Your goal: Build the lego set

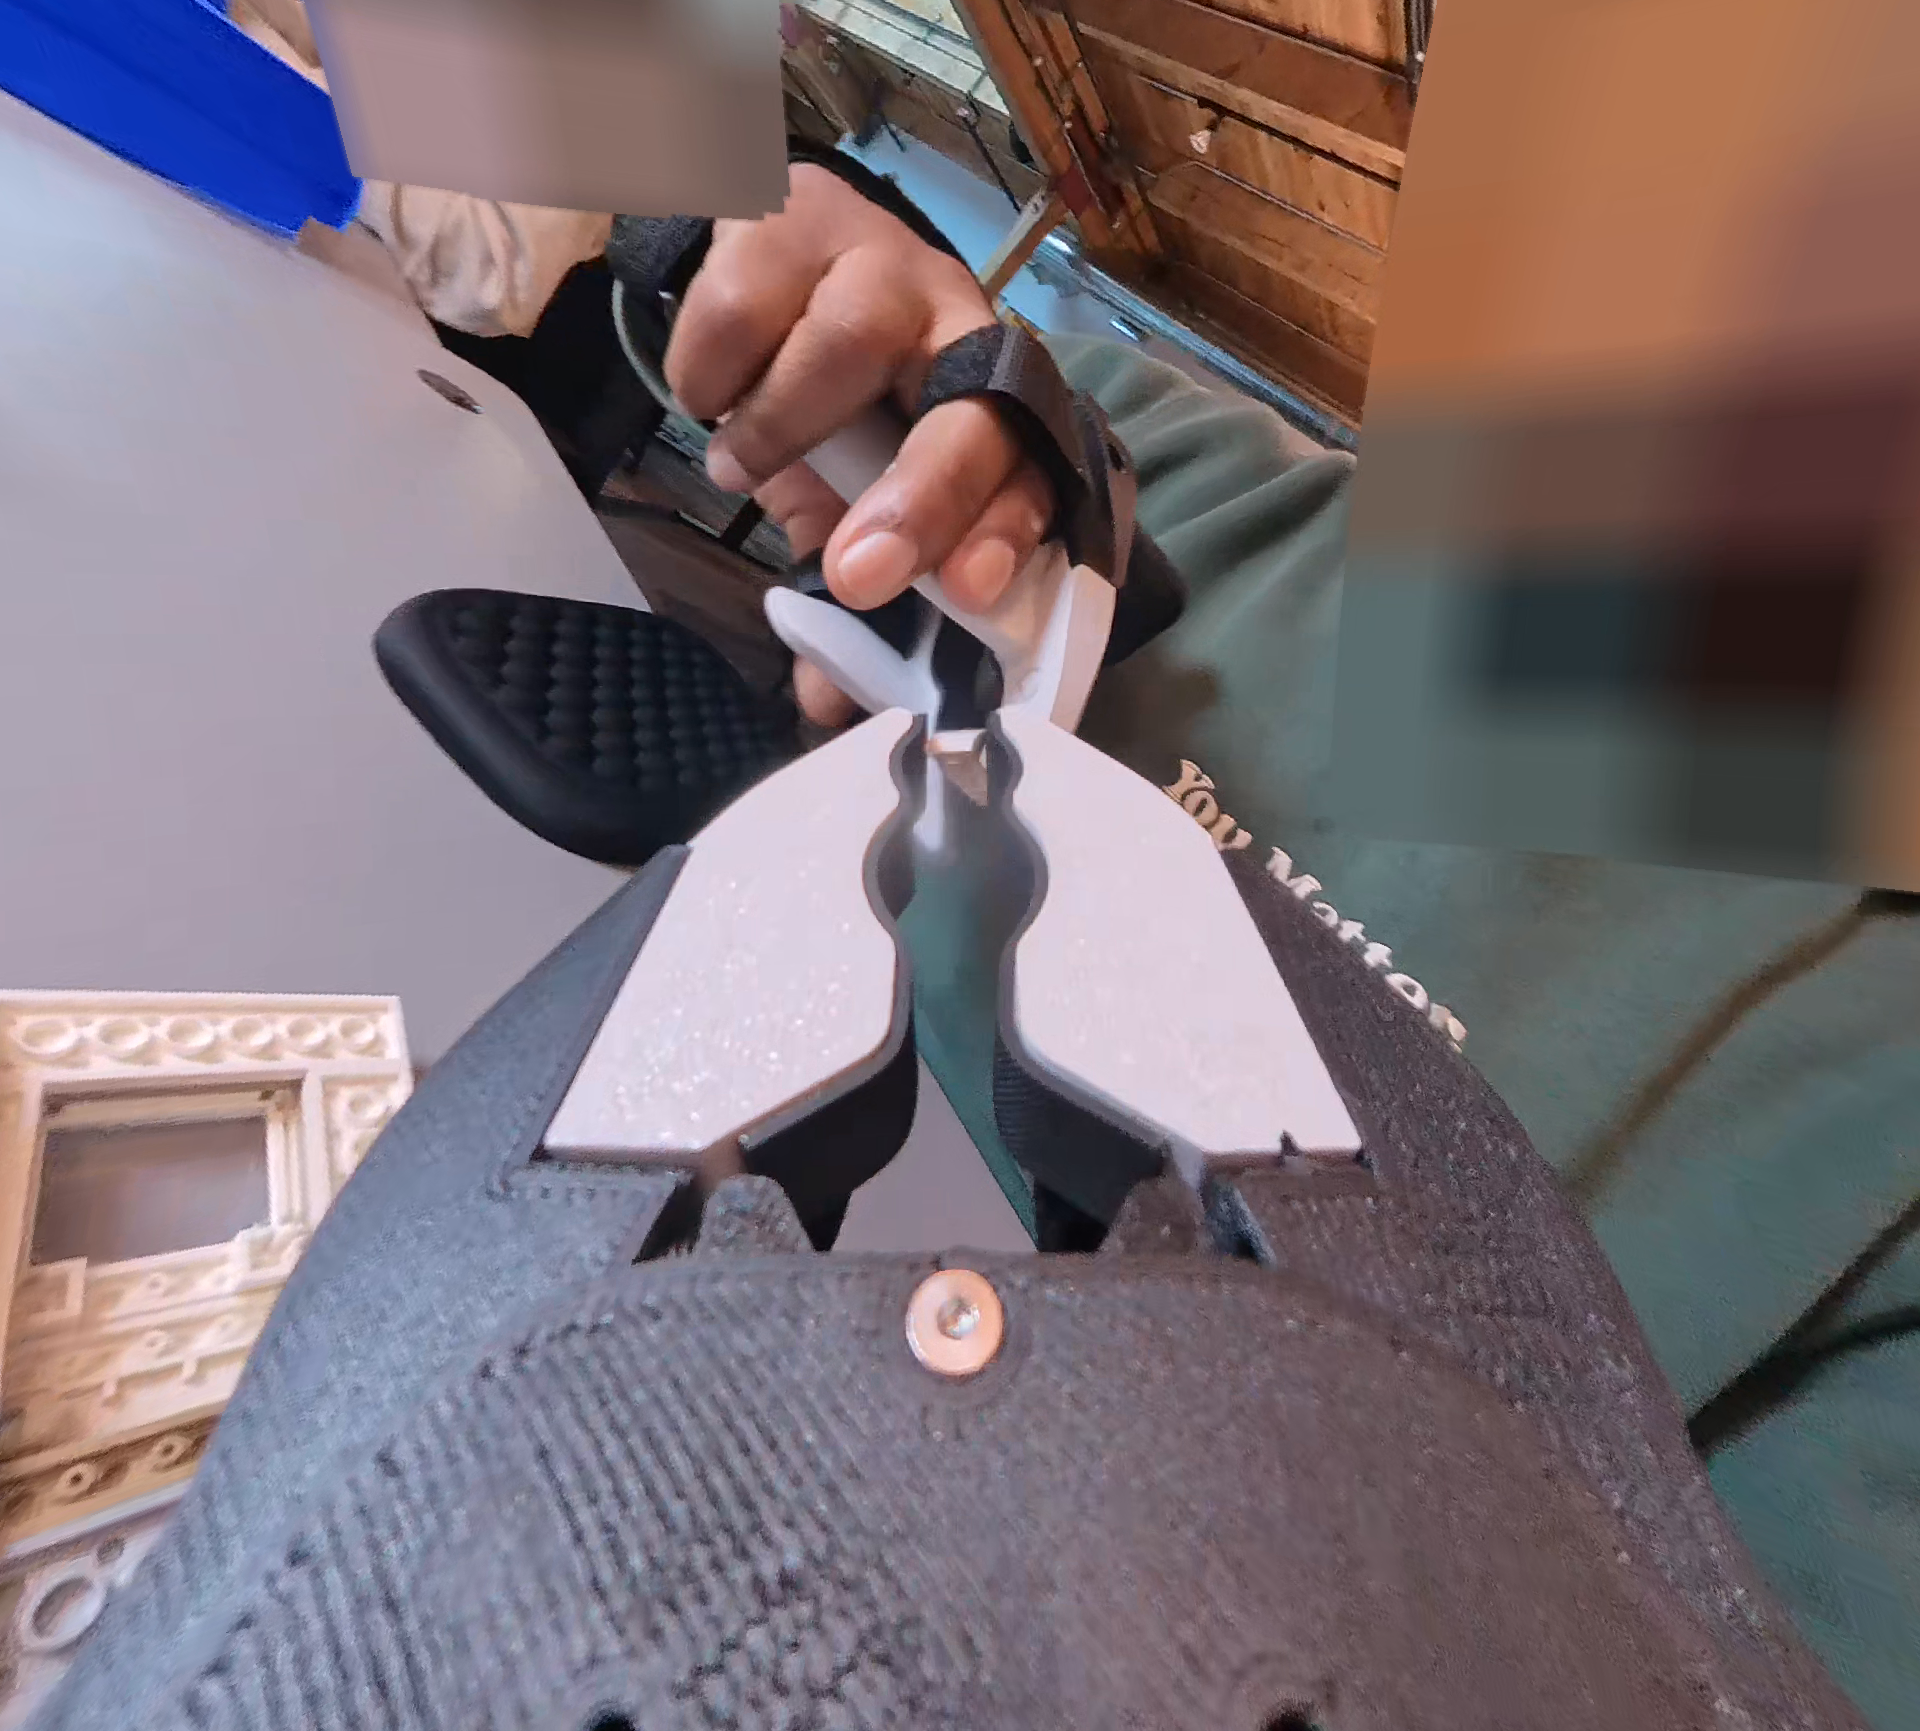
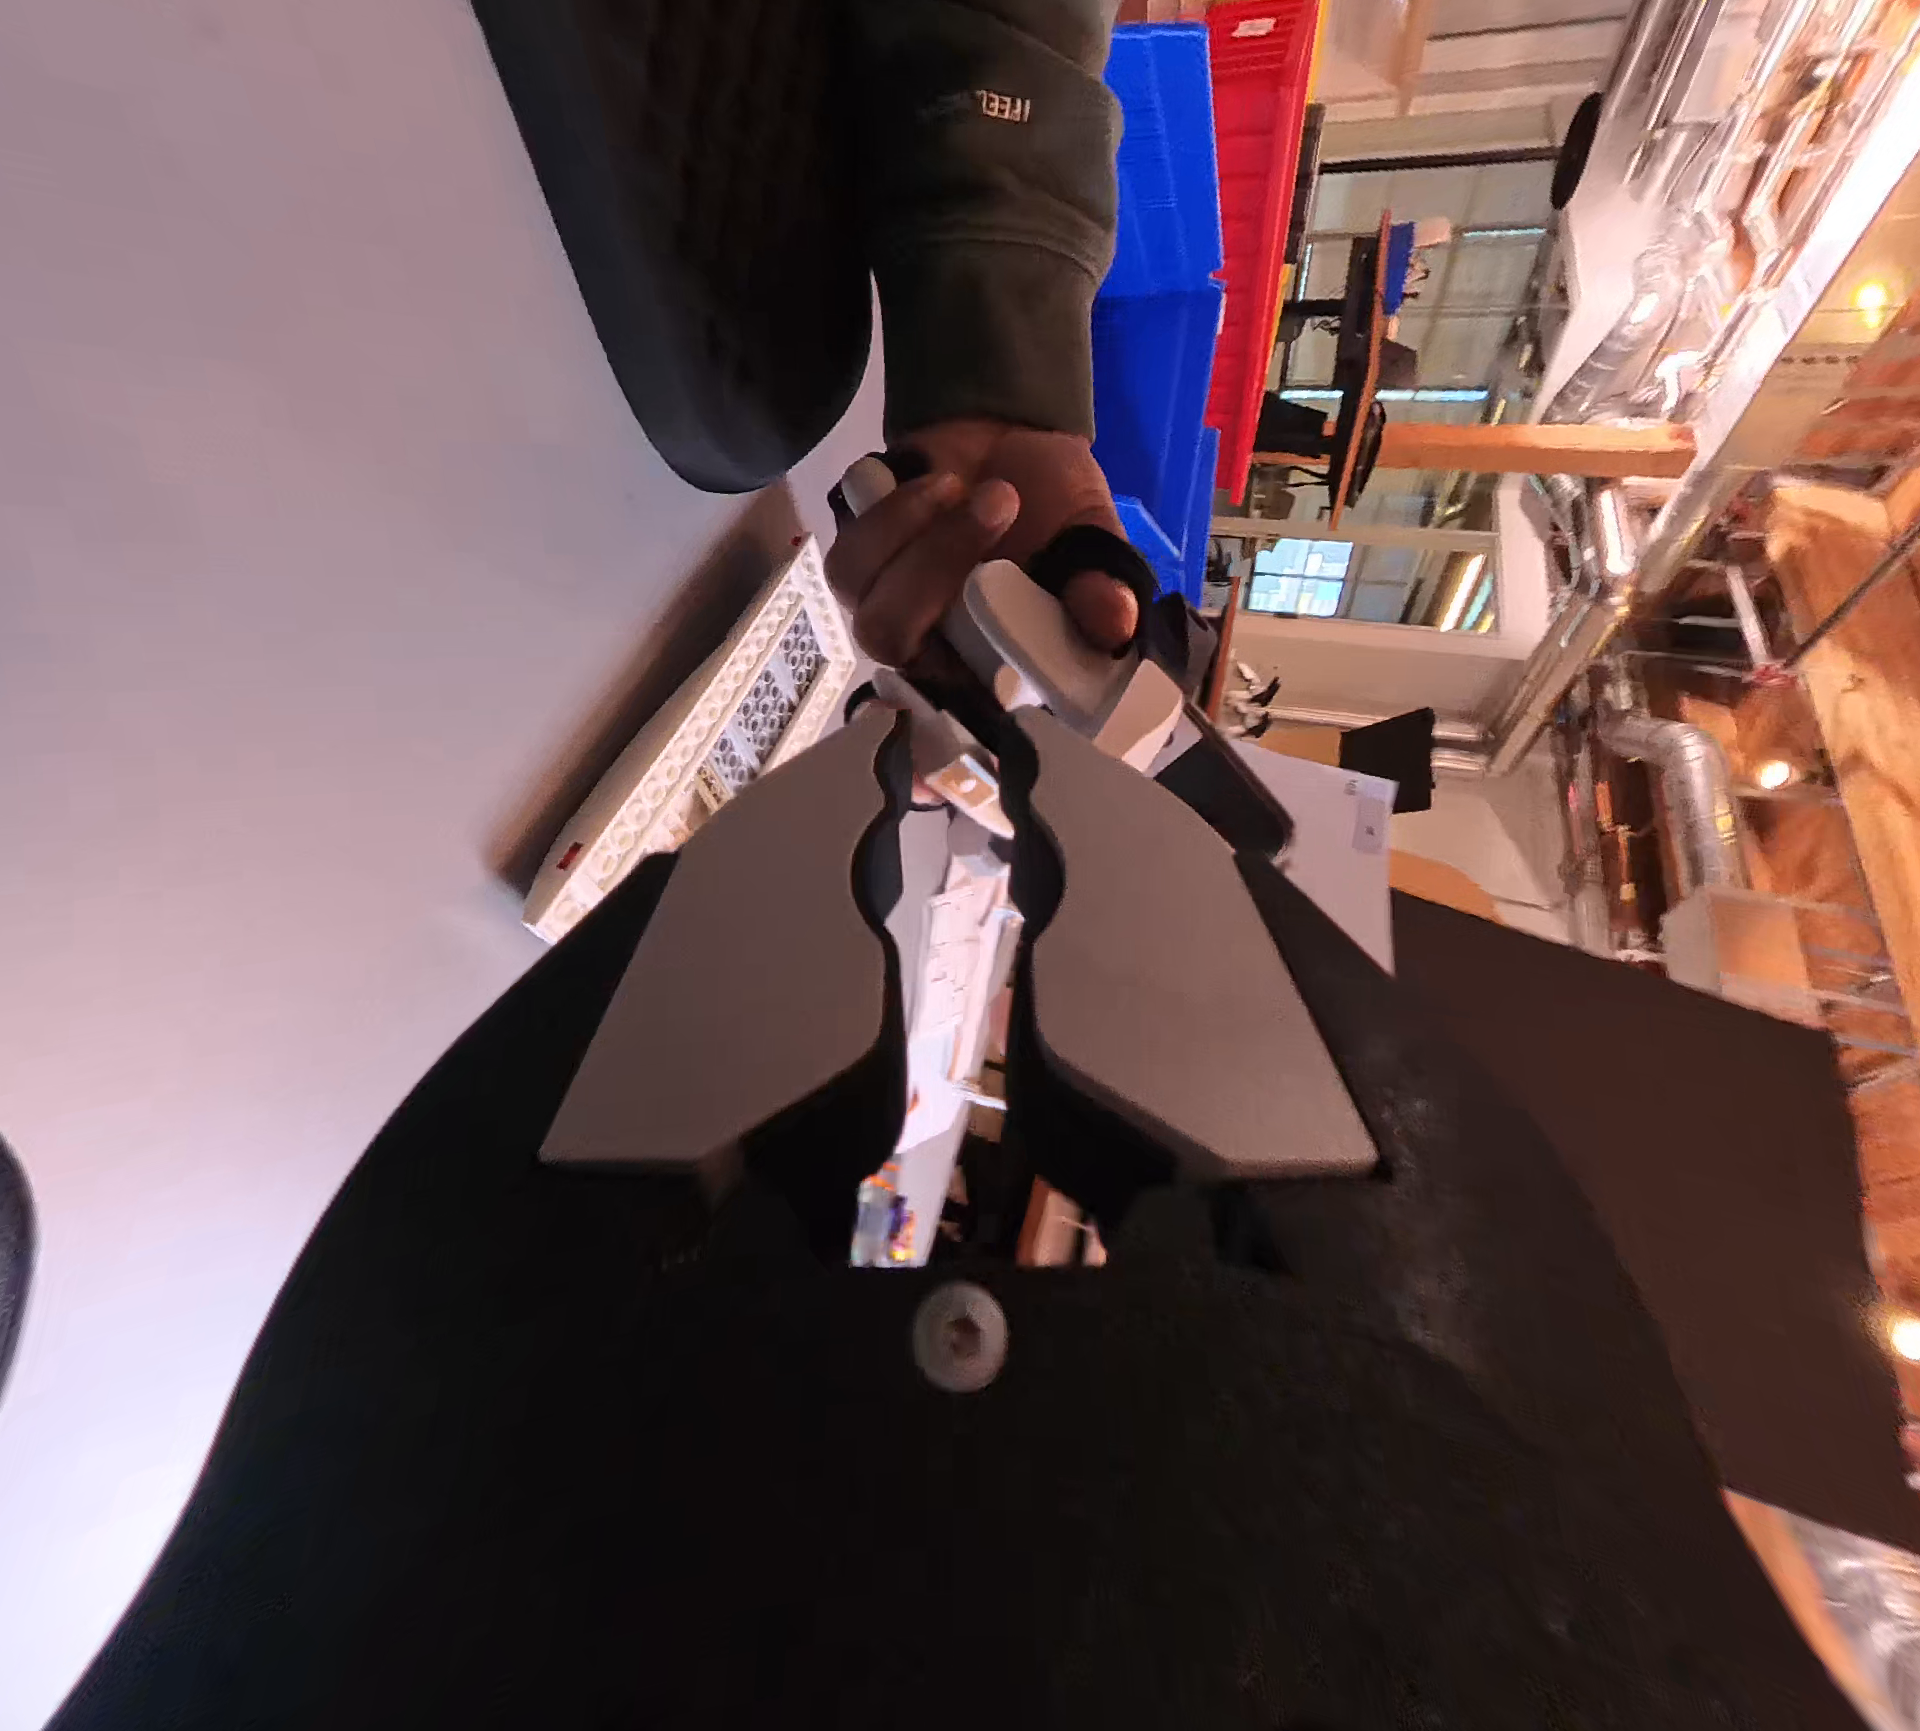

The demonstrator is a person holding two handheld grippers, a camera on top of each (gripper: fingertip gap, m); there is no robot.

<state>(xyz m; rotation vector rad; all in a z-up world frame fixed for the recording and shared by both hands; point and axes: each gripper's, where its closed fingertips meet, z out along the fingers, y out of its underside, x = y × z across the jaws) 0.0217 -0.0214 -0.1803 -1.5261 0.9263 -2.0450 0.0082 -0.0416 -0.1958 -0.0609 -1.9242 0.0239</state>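
Left gripper [image 1: 956,739] fingers pinch a small pale brick [image 1: 958,749]; right gripper [image 2: 961,772] fingers flank it, contact cannot be told.

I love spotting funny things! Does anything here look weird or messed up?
Nothing looks spilled or broken. One funny thing: the left gripper and right gripper meet tip to tip in mid-air, with a small white piece pinched in the left one's fingers. The white brick frame lies flat on the table.
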